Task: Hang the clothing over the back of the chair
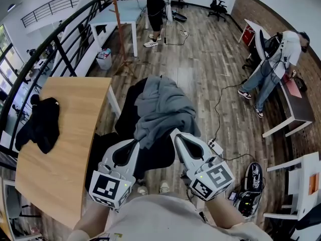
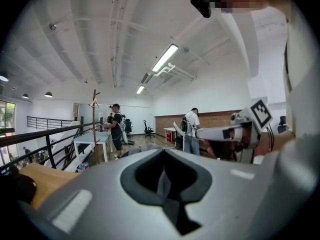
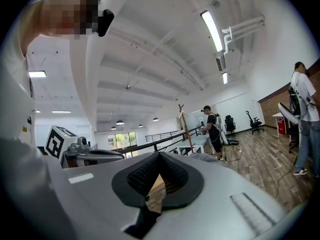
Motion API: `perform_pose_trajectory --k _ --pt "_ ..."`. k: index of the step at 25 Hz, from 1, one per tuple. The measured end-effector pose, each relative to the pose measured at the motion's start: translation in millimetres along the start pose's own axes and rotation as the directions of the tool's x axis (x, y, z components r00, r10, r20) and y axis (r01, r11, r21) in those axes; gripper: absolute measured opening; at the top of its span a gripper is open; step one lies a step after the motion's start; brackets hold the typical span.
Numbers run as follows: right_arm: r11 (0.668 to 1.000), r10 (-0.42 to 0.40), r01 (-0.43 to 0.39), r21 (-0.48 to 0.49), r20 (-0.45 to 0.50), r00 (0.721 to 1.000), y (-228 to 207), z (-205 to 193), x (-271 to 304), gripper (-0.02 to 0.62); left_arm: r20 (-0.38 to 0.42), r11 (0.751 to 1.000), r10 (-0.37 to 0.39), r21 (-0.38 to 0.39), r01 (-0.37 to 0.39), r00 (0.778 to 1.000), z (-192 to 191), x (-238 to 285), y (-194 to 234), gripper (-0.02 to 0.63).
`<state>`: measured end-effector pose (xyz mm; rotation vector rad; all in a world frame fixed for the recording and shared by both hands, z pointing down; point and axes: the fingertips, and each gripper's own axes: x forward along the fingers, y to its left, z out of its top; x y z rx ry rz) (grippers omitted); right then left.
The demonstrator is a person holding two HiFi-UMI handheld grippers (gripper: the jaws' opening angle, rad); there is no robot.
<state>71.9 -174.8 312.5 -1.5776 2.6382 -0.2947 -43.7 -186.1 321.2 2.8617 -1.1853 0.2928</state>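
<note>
A grey garment lies draped over the back of a black chair in the middle of the head view. My left gripper and right gripper are held side by side close to my body, tips pointing at the garment's near edge. Both are shut with nothing between the jaws. In the left gripper view the jaws of the left gripper meet along a dark seam. The right gripper looks the same in its own view. Whether the tips touch the cloth is hidden.
A wooden table stands at the left with a black garment on it. A black railing runs behind it. A power strip with its cable and black shoes lie on the floor at the right. People stand at desks further off.
</note>
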Motion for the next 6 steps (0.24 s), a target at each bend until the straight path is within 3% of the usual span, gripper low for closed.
perform_pose_trajectory --k 6 --pt "1.0 -0.017 0.017 0.0 -0.035 0.999 -2.4 -7.8 2.4 0.0 0.003 1.0 0.003 0.027 -0.003 1.0 2.9 -1.2 3.8 0.002"
